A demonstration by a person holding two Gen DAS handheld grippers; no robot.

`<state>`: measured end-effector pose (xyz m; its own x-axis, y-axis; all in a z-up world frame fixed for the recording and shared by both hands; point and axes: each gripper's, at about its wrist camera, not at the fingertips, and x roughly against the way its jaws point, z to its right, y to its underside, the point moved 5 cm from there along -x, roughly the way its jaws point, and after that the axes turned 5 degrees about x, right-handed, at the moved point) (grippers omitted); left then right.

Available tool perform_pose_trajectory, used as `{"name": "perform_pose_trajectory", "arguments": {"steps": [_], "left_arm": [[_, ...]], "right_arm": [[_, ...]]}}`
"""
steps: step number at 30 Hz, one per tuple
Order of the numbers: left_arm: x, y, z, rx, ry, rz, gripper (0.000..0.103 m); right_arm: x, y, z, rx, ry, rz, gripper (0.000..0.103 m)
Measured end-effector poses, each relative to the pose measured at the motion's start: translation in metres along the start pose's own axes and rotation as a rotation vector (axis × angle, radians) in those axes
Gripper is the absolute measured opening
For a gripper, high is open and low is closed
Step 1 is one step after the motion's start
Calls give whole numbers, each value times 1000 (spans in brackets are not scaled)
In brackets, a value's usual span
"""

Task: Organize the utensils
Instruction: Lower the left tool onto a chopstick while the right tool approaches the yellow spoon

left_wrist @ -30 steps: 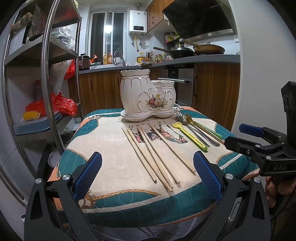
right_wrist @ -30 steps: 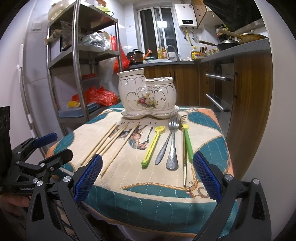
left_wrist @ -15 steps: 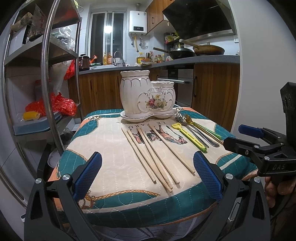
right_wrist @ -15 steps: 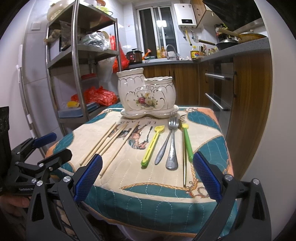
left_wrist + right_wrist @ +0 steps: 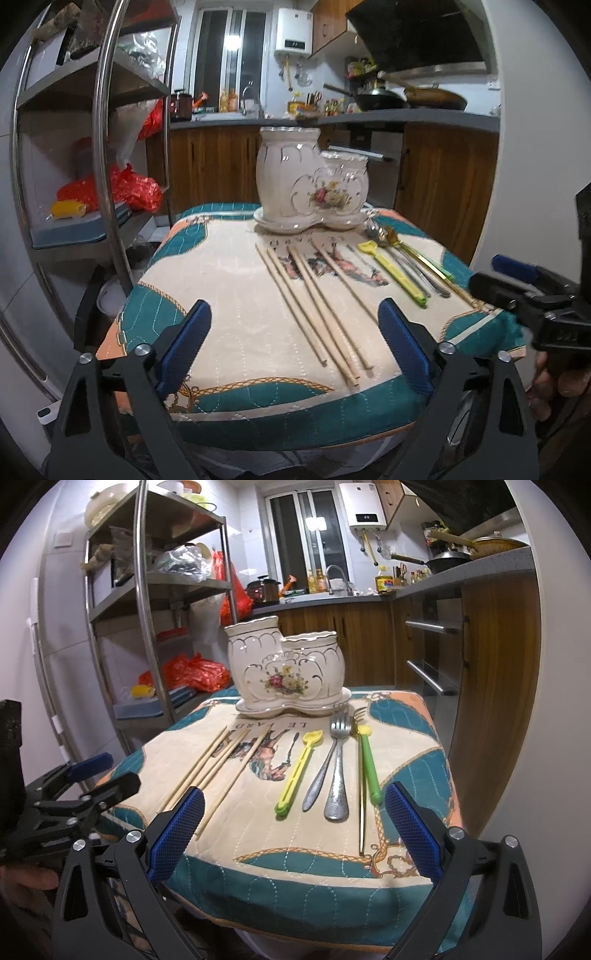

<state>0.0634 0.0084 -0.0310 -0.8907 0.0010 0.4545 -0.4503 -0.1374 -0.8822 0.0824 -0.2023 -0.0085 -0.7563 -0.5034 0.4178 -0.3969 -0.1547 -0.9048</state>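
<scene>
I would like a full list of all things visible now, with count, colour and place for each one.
Ceramic two-compartment utensil holder: one, cream with flower print, far end of table.
Wooden chopsticks: several, pale wood, flat on the cloth's left part.
Yellow plastic spoon: one, centre.
Steel fork: one, silver, right of the yellow spoon.
Green-handled utensil: one, right side.
Gold thin utensil: one, beside the green handle.
Quilted tablecloth: one, cream and teal.
Metal shelf rack: one, left.
Left hand-held gripper: black with blue pads, closing, nothing between.
Right hand-held gripper: open, empty.
</scene>
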Motion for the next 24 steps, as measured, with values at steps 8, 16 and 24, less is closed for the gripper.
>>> {"name": "perform_pose_trajectory", "arguments": {"steps": [8, 16, 24], "left_arm": [[-20, -8, -1, -4, 27, -95, 79], [-57, -23, -16, 37, 25, -210, 35], [-84, -19, -11, -10, 26, -319, 24]], "right_arm": [[-6, -10, 16, -30, -5, -44, 97], [-16, -20, 32, -25, -25, -85, 96], [-38, -26, 47, -22, -19, -153, 75]]}}
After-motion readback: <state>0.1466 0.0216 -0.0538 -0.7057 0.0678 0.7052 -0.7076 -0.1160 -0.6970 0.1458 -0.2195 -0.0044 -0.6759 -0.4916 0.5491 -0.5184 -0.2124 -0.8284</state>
